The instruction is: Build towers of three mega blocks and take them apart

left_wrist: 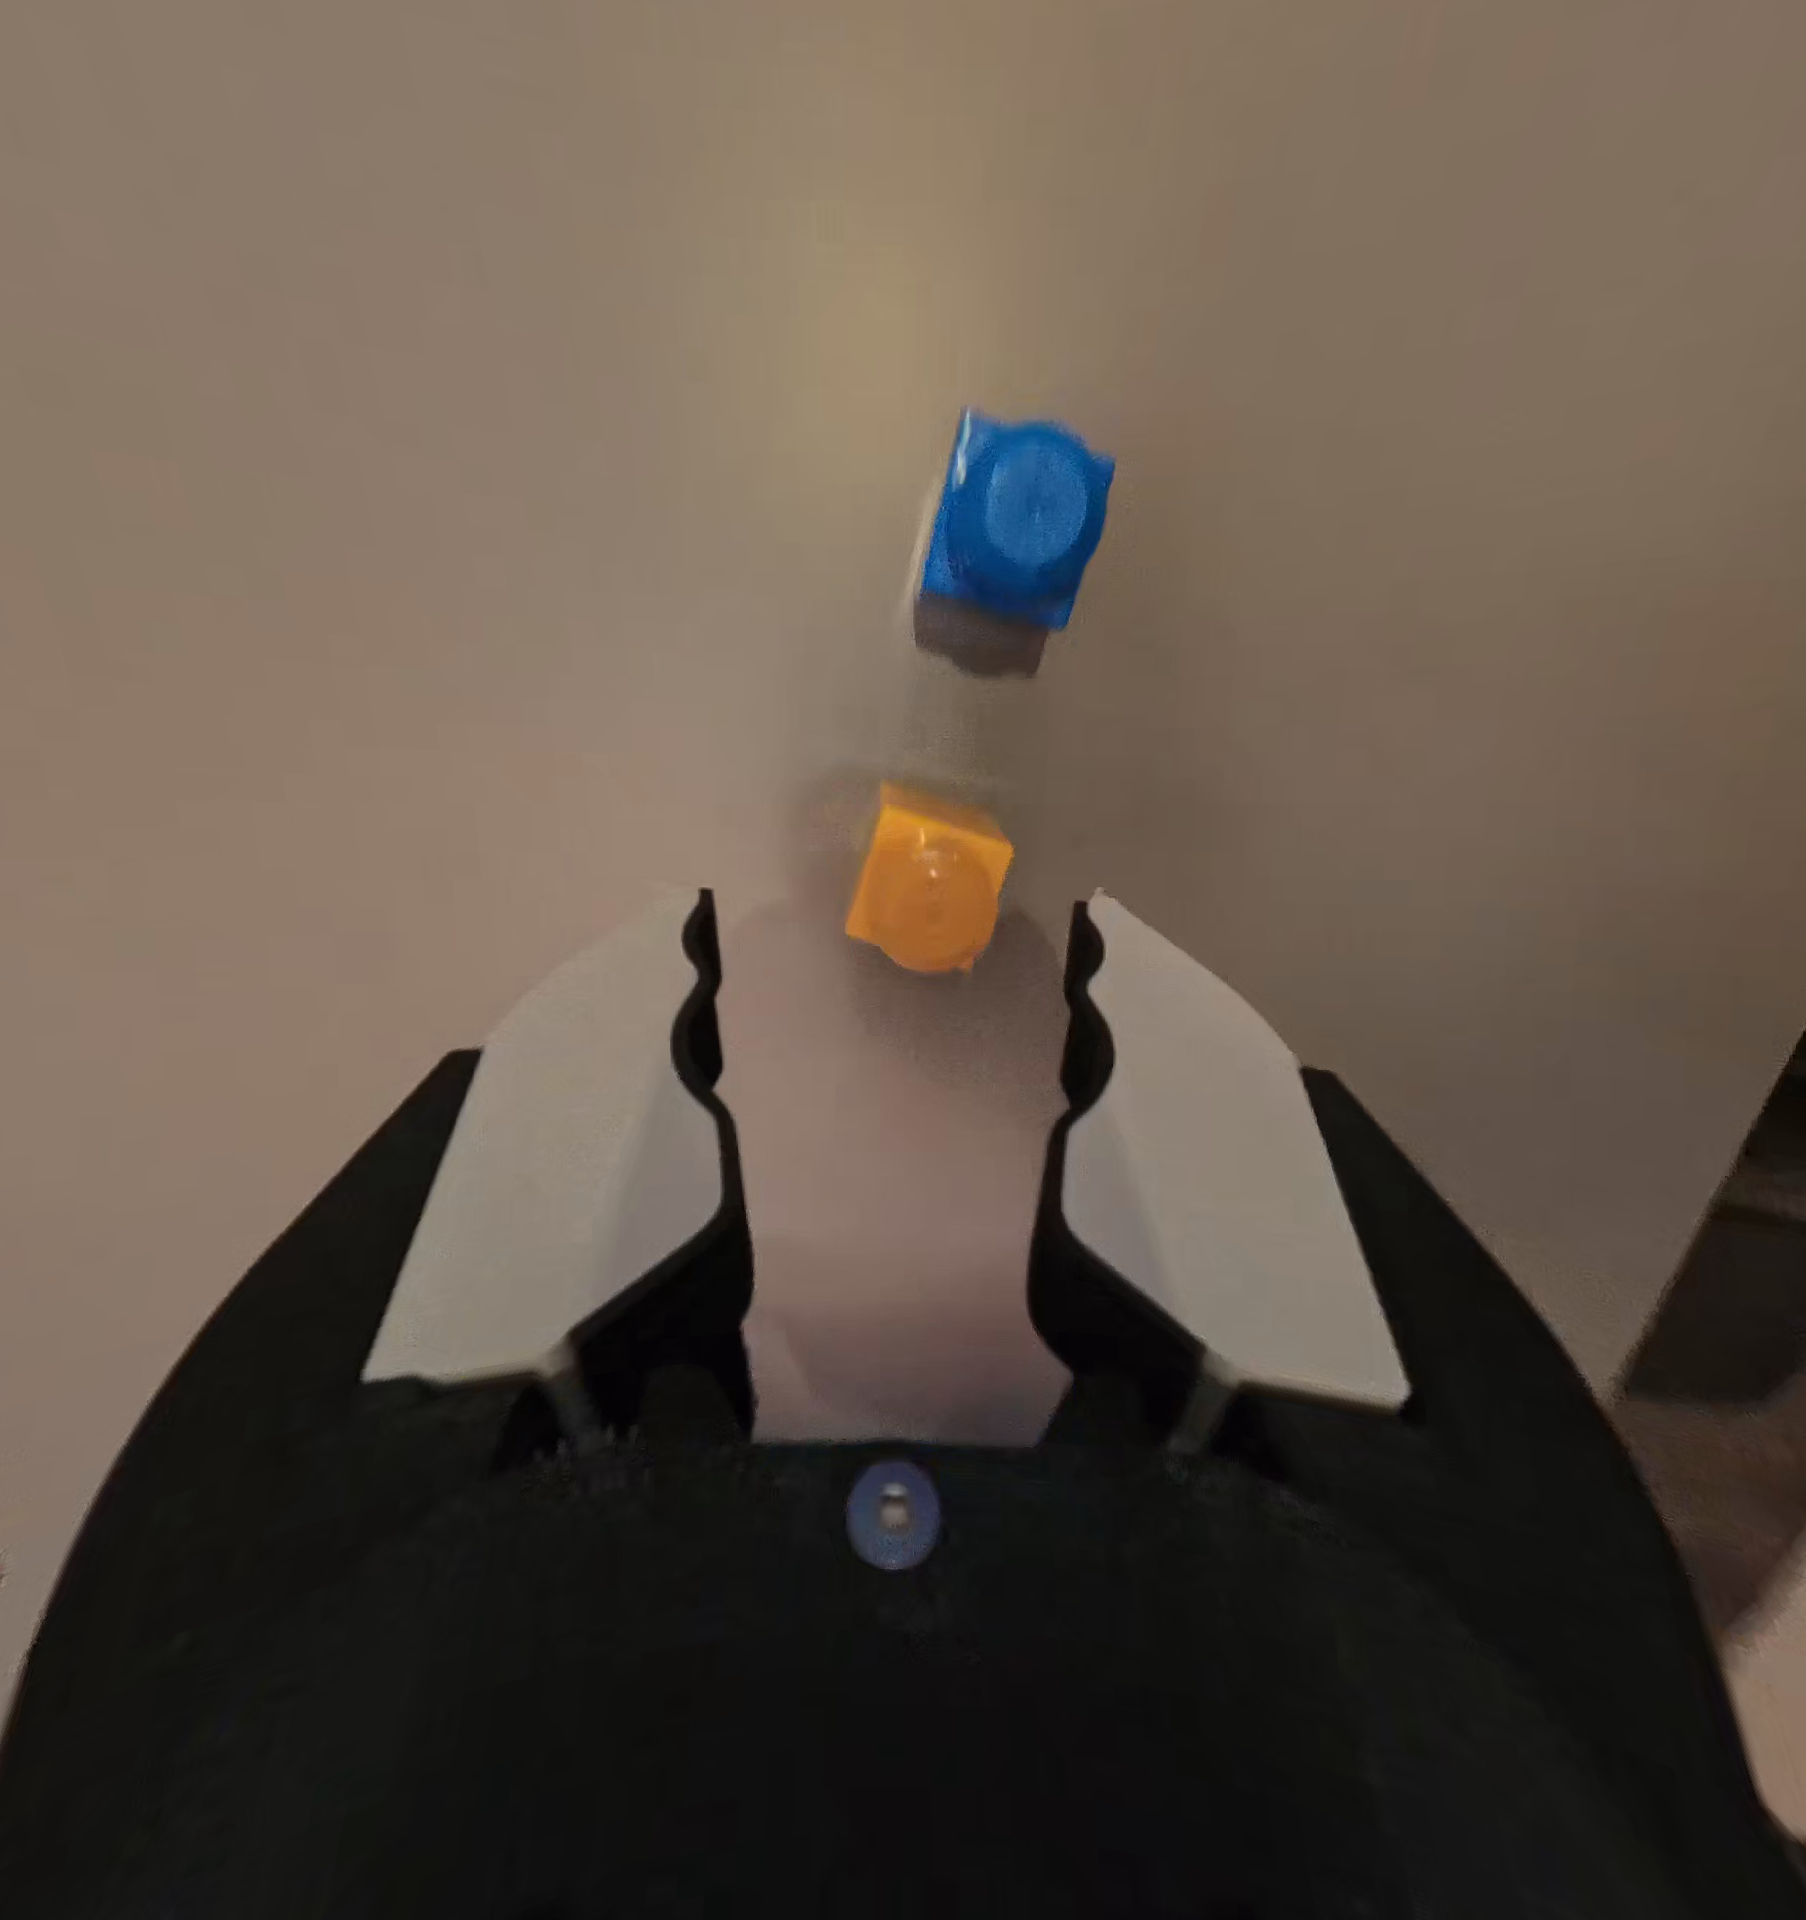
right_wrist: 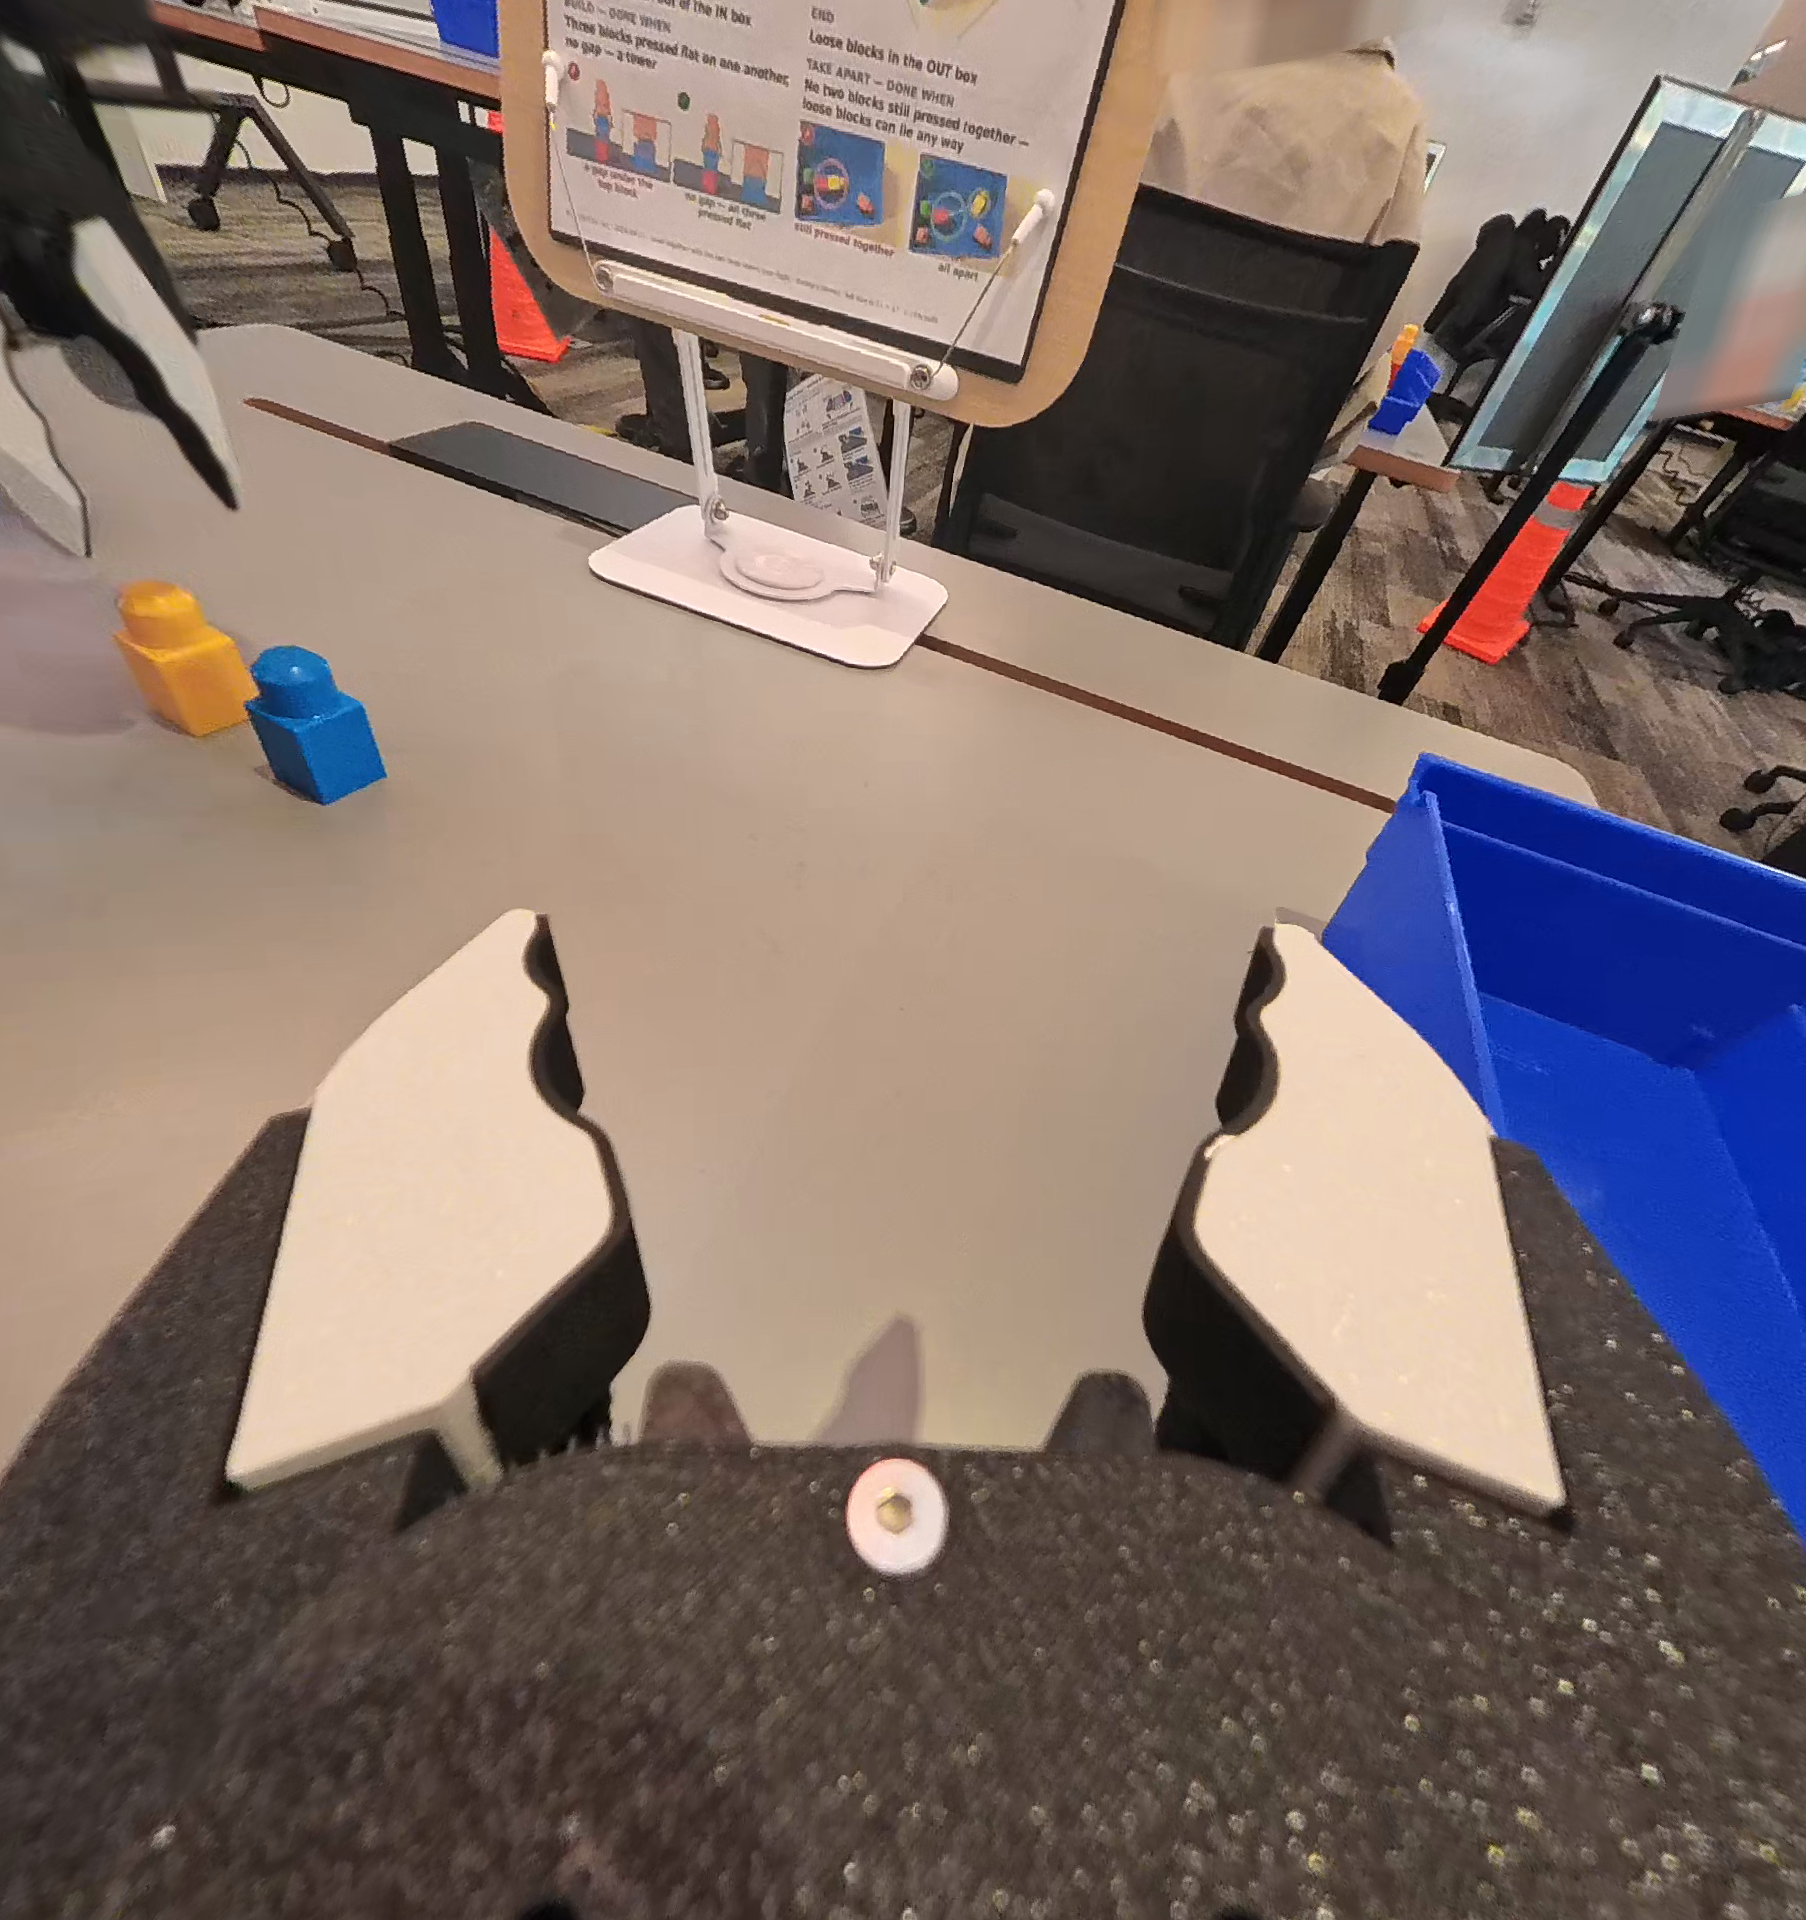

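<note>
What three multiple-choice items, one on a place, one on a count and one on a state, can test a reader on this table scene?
1. Where is the blue bin?
A. At the table's right side
B. Under the stand
C. Between the blocks

2. How many loose blocks stand on the table?
A. One
B. Two
C. Four

3. How is the right gripper?
A. Shut on a block
B. Open, holding nothing
C. Inside the bin

Answers: 1 A, the bin sits right of the right gripper. 2 B, one orange block and one blue block. 3 B, only bare table shows between its fingers.
</note>
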Motion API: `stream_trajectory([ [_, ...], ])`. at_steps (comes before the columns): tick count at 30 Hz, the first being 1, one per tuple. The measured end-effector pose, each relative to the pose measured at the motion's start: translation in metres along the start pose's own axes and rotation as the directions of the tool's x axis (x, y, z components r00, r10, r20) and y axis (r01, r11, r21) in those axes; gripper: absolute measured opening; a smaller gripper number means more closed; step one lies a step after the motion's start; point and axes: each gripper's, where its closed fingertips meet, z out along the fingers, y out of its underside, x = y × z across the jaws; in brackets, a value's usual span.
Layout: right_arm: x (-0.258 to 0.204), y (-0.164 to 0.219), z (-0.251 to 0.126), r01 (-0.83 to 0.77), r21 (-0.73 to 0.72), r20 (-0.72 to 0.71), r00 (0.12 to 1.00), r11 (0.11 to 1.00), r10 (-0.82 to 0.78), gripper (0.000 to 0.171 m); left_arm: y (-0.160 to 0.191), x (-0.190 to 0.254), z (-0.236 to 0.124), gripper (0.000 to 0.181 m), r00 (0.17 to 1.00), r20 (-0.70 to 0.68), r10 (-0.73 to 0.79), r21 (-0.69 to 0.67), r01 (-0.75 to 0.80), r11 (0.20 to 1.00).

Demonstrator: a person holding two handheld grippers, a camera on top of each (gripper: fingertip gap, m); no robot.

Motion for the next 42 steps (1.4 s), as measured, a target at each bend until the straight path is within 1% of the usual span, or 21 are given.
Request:
stream_trajectory([
  [2, -0.001, 0.0, -0.001, -0.005, 0.003, 0.005, 1.0, 1.0, 0.005, 0.121, -0.009, -0.001, -0.012, 0.07, 1.0, -0.003, -0.002, 0.24, 0.002, 0.971],
  [4, -0.003, -0.002, 0.0, -0.005, 0.005, 0.013, 1.0, 1.0, 0.005, 0.121, -0.009, -0.004, -0.021, 0.074, 1.0, 0.021, -0.001, 0.435, -0.008, 0.9],
  [6, -0.005, -0.003, 0.0, 0.008, 0.002, 0.014, 1.0, 1.0, -0.008, 0.121, -0.001, -0.004, -0.022, 0.074, 0.999, 0.051, 0.005, 0.548, -0.032, 0.836],
  [7, -0.006, -0.004, 0.001, 0.013, 0.0, 0.017, 1.0, 1.0, -0.013, 0.121, 0.004, -0.003, -0.019, 0.074, 0.998, 0.06, 0.008, 0.568, -0.04, 0.822],
  [11, -0.01, -0.009, 0.004, 0.024, -0.003, 0.022, 0.999, 1.0, -0.024, 0.121, 0.022, 0.005, 0.006, 0.071, 0.999, 0.049, 0.021, 0.536, -0.044, 0.843],
  [13, -0.013, -0.011, 0.007, 0.031, -0.005, 0.028, 0.999, 0.999, -0.031, 0.121, 0.026, 0.007, 0.02, 0.07, 0.998, 0.049, 0.035, 0.493, -0.055, 0.868],
  [16, -0.019, -0.013, 0.011, 0.042, -0.012, 0.038, 0.998, 0.999, -0.042, 0.121, 0.026, 0.007, 0.033, 0.07, 0.998, 0.048, 0.044, 0.466, -0.061, 0.883],
  [22, -0.02, -0.013, 0.013, 0.053, -0.022, 0.042, 0.998, 0.998, -0.052, 0.122, 0.027, 0.005, 0.04, 0.063, 0.999, 0.017, 0.041, 0.468, -0.044, 0.883],
  [34, -0.026, -0.013, 0.019, 0.06, -0.027, 0.061, 0.996, 0.998, -0.058, 0.122, 0.033, 0.006, 0.056, 0.056, 0.999, -0.015, 0.034, 0.39, -0.026, 0.921],
  [39, -0.026, -0.013, 0.019, 0.061, -0.028, 0.064, 0.996, 0.998, -0.059, 0.122, 0.027, 0.008, 0.058, 0.05, 0.999, -0.036, 0.033, 0.407, -0.015, 0.914],
  [42, -0.031, -0.014, 0.023, 0.065, -0.028, 0.078, 0.995, 0.998, -0.062, 0.122, 0.026, 0.01, 0.064, 0.042, 0.998, -0.061, 0.029, 0.395, -0.002, 0.919],
])
